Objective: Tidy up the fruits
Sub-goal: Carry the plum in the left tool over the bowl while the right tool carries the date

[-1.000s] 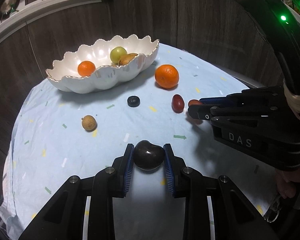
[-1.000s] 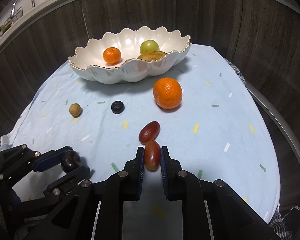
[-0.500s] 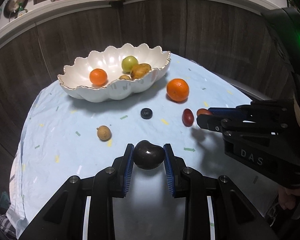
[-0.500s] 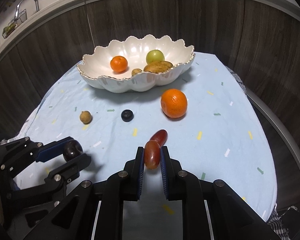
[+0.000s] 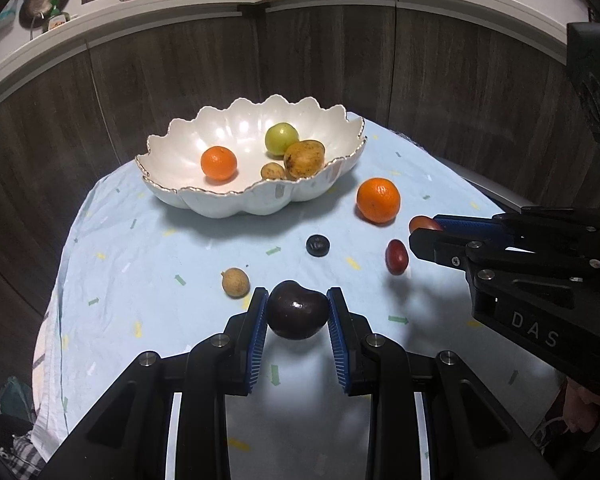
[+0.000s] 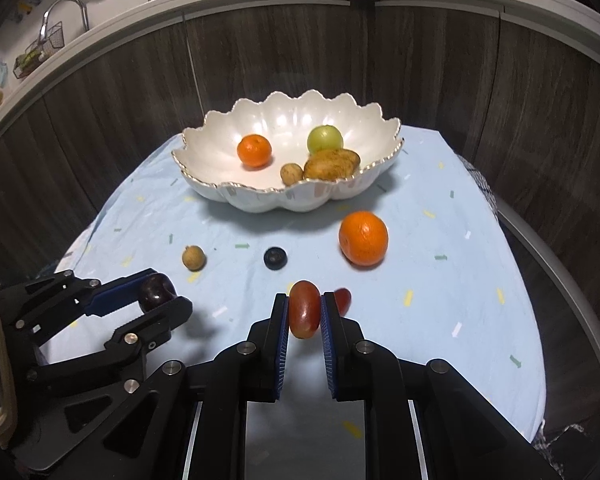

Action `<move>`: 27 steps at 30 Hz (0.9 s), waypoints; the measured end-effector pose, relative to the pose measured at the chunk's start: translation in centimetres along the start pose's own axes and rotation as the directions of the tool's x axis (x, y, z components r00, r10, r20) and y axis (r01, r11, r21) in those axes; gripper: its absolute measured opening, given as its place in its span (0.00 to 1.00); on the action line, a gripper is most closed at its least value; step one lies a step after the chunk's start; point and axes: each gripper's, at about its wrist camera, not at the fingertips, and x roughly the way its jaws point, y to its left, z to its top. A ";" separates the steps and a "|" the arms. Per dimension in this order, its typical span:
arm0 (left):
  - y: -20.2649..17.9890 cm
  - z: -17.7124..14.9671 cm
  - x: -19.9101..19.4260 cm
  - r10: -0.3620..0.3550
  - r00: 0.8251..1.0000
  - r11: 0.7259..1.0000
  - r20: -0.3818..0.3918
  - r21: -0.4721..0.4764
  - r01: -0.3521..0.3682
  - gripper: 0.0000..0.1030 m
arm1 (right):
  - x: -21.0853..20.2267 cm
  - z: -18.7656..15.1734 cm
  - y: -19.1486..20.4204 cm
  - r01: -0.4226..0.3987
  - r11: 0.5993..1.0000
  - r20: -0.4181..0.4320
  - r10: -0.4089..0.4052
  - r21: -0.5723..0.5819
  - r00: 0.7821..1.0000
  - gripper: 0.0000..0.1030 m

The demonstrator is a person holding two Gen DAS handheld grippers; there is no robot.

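Observation:
My left gripper [image 5: 297, 312] is shut on a dark purple plum [image 5: 297, 309], held above the cloth; the plum [image 6: 157, 292] and that gripper [image 6: 160, 296] show at the lower left of the right wrist view. My right gripper [image 6: 305, 312] is shut on a red oblong grape [image 6: 304, 314], lifted off the table; that grape [image 5: 423, 224] pokes from the right gripper [image 5: 426, 229] at the right of the left wrist view. A second red grape [image 6: 343, 300] lies on the cloth just behind. The white scalloped bowl [image 6: 260, 196] holds a small orange, a green fruit, a brown pear-like fruit and a small brown one.
On the light blue cloth [image 6: 440, 300] lie a large orange [image 6: 363, 238], a dark blueberry [image 6: 275, 258] and a small brown longan [image 6: 193, 257]. Dark wood panels ring the table, with a kitchen counter above.
Both grippers have risen with their fruit, so the table and bowl look farther below. The held grape is off the cloth, apart from the second grape.

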 end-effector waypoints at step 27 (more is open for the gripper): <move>5.2 6.8 0.2 0.070 0.995 0.994 0.067 -0.094 -0.063 0.29 | -0.9 7.1 0.3 0.010 0.999 0.092 -0.006 -0.038 0.996 0.17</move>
